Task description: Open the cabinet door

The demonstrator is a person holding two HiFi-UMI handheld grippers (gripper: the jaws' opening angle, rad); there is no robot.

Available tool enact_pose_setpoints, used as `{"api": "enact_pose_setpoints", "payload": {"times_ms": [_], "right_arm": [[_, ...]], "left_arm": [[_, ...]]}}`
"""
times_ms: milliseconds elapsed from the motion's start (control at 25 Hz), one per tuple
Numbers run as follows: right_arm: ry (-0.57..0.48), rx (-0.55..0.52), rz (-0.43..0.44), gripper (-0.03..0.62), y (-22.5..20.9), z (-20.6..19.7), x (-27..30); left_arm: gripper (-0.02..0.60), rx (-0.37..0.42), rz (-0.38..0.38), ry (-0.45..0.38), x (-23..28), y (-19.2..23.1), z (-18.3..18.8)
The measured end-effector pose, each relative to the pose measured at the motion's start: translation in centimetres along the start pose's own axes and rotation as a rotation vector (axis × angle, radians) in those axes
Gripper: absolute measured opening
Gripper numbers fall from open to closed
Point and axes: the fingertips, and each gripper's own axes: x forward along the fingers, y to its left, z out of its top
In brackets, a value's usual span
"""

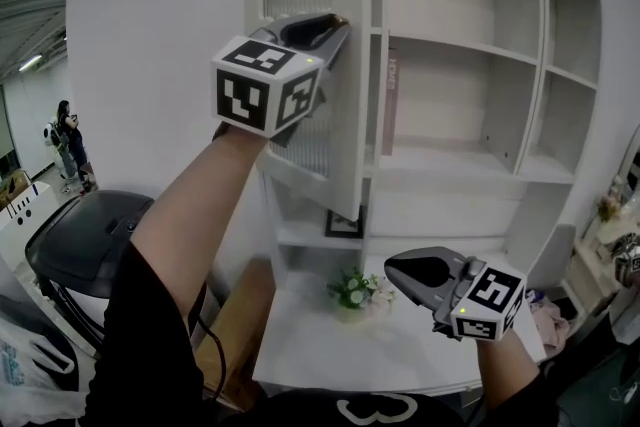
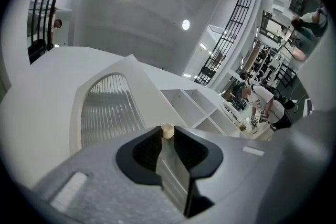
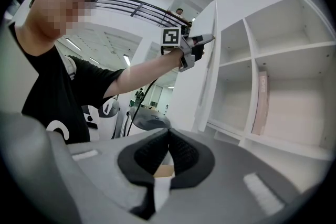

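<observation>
The white cabinet door (image 1: 345, 95), with an arched ribbed-glass pane, stands swung out from the shelf unit, edge-on to me. My left gripper (image 1: 338, 27) is raised to the door's free edge and shut on it. In the left gripper view the door (image 2: 110, 107) edge runs between the jaws, and a small beige knob (image 2: 167, 131) sits at the tips of the left gripper (image 2: 168, 137). My right gripper (image 1: 395, 267) hangs low over the white table, shut with nothing in it; its pads meet in the right gripper view (image 3: 168, 132), where the door (image 3: 207, 76) also shows.
The white shelf unit (image 1: 520, 65) has open compartments; a pink book (image 1: 390, 105) stands behind the door. A small flower bunch (image 1: 352, 288) and a dark frame (image 1: 343, 225) sit at the back of the white table (image 1: 340, 355). A black rounded machine (image 1: 85, 240) stands at left.
</observation>
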Motion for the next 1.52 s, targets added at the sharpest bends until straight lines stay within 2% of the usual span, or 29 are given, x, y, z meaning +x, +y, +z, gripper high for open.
{"api": "enact_pose_setpoints", "payload": {"times_ms": [240,560,960,1160,1520], "right_arm": [[0.019,0.009,-0.007,-0.006,2.0,-0.1,0.3],[0.025,0.03,-0.006,-0.006,4.5,-0.2,1.1],[0.05,0.063,-0.003,-0.006,7.6,-0.9,2.9],[0.044,0.086,0.021,-0.006,9.3,-1.3,4.8],[0.04,0.098,0.062,-0.006,12.3,-1.8,6.8]], "left_arm": [[0.081,-0.034,-0.015,-0.023,-2.1,0.5,0.6],[0.087,-0.041,-0.03,-0.049,-5.0,1.6,1.7],[0.097,-0.098,-0.02,-0.11,-9.9,4.3,2.6],[0.097,-0.202,-0.012,-0.151,-12.6,6.3,2.6],[0.097,-0.331,-0.017,-0.193,-17.3,10.1,1.8]]}}
